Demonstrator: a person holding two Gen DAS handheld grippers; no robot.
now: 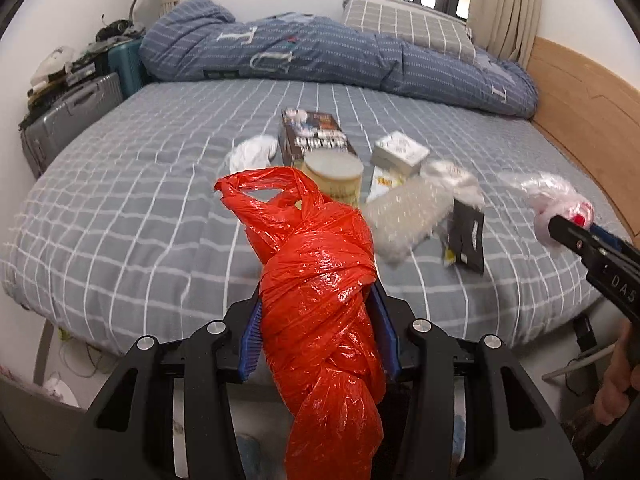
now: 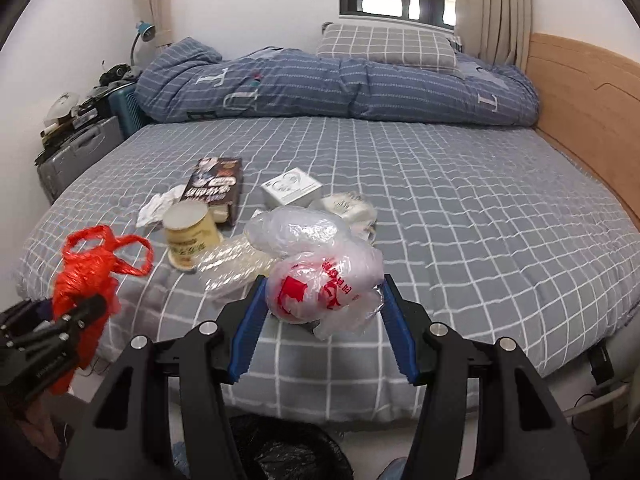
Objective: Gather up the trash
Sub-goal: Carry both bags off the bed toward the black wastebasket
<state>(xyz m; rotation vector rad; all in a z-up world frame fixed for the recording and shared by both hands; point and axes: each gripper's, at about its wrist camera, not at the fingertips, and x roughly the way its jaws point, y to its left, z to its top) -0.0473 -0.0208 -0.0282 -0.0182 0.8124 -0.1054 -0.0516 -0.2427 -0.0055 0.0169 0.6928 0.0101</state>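
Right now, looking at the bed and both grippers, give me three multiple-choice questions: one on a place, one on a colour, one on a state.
1. Where is the dark book box?
A. on the bed
B. on the suitcase
C. on the pillow

2. What colour is the bag in the left gripper?
A. blue
B. red
C. black

3. How is the right gripper?
A. wide open, holding nothing
B. closed on a clear bag with red print
C. closed on the can

Answers: A, it lies on the checked sheet; B, red plastic sits between the jaws; B, both pads press the crumpled bag.
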